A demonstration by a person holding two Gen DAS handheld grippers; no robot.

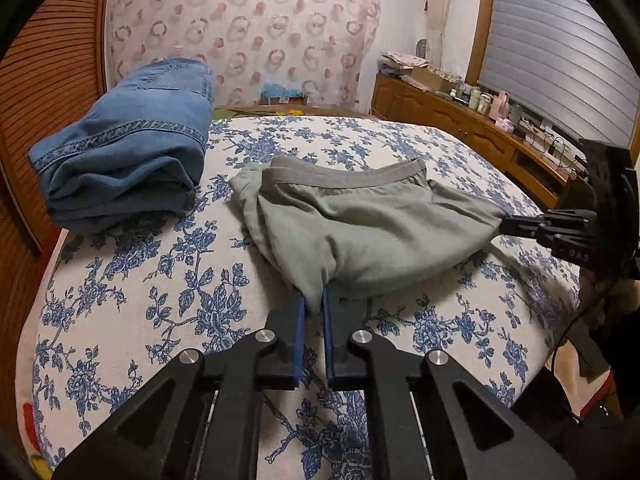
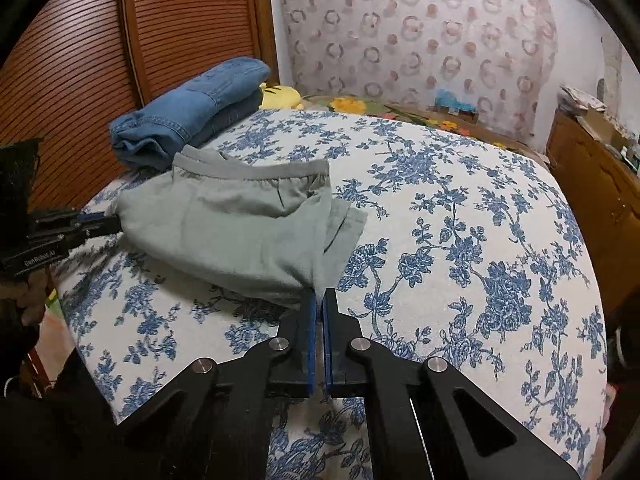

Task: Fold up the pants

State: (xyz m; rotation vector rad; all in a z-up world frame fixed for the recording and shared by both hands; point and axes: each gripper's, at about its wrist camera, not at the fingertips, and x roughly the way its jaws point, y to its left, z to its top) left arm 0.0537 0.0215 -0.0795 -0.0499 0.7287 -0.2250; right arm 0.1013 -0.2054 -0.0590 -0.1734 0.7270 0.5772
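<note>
- Grey-green pants (image 1: 360,232), at the centre of the left wrist view, spread on a bedspread (image 1: 160,300) of white cloth with blue flowers; waistband on the far side, towards the top of the frame.
- Left gripper (image 1: 314,304), bottom centre of its own view, clamped together on the near lower corner of the pants, cloth pinched between the blue pads.
- Right gripper (image 2: 319,296), bottom centre of the right wrist view, likewise closed tight on the other near corner of the same garment (image 2: 240,228), fabric caught between the pads.
- Each gripper seen from the other's camera: right one at the right edge of the left view, left one at the left edge of the right view, both at the cloth's edge.
- Folded blue jeans (image 1: 124,152), upper left of the left view, just beside the pants.
- Slatted wooden door (image 2: 80,60) behind, upper left; patterned curtain (image 1: 248,28) across the top.
</note>
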